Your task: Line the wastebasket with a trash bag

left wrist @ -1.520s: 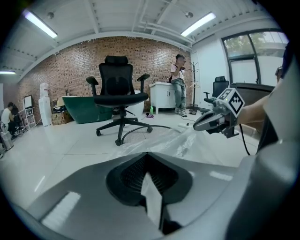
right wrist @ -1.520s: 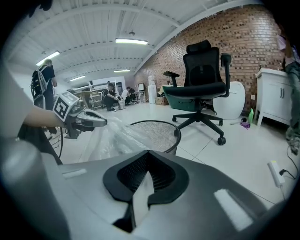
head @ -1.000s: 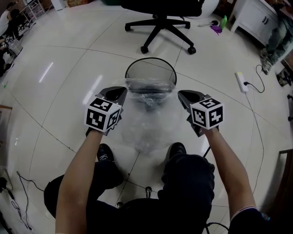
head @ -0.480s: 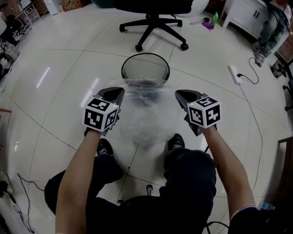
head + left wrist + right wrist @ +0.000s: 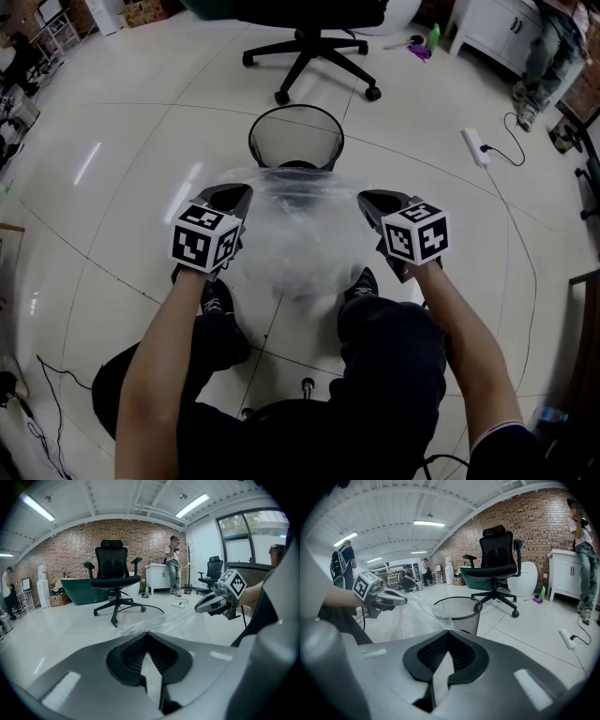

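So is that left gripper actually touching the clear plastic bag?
Touching. In the left gripper view the left gripper has its fingers shut on the clear trash bag, whose film stretches out from their tips.

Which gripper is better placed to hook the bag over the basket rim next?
Right gripper, marginally: the wastebasket sits just beyond its jaws; the left gripper cannot see it. Both clamp the trash bag.
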`<state>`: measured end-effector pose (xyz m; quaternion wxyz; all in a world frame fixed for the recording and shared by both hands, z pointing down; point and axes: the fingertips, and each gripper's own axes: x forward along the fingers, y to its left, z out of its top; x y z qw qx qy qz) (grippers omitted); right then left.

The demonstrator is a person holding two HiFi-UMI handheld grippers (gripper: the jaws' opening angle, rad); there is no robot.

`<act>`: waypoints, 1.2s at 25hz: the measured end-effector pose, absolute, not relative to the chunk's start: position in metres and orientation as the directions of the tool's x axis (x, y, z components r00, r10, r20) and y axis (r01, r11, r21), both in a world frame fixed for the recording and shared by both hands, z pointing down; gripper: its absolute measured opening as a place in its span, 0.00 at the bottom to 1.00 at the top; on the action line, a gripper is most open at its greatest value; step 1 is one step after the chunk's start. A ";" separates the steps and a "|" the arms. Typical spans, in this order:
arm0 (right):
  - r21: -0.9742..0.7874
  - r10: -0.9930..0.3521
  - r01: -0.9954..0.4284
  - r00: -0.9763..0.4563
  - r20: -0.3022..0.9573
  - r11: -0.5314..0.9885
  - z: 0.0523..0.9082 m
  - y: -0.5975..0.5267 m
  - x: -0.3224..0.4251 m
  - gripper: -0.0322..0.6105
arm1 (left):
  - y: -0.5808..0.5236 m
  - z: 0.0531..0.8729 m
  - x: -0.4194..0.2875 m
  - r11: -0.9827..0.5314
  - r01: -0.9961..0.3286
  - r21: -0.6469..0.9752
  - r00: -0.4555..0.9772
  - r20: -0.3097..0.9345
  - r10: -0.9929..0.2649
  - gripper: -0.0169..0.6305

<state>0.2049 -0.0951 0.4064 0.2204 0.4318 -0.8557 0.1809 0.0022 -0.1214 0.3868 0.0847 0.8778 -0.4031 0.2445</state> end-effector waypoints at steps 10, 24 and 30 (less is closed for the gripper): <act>-0.116 -0.653 -0.811 -0.537 0.534 0.573 0.409 -0.109 0.198 0.05 | -0.131 0.392 -0.006 -0.643 -0.764 -0.047 0.540 0.500 -0.677 0.05; -0.111 -0.668 -0.808 -0.547 0.504 0.578 0.405 -0.181 0.206 0.05 | -0.191 0.395 -0.001 -0.618 -0.785 -0.054 0.523 0.478 -0.706 0.05; -0.096 -0.671 -0.807 -0.545 0.503 0.583 0.401 -0.222 0.209 0.05 | -0.230 0.389 0.002 -0.614 -0.787 -0.063 0.517 0.476 -0.712 0.04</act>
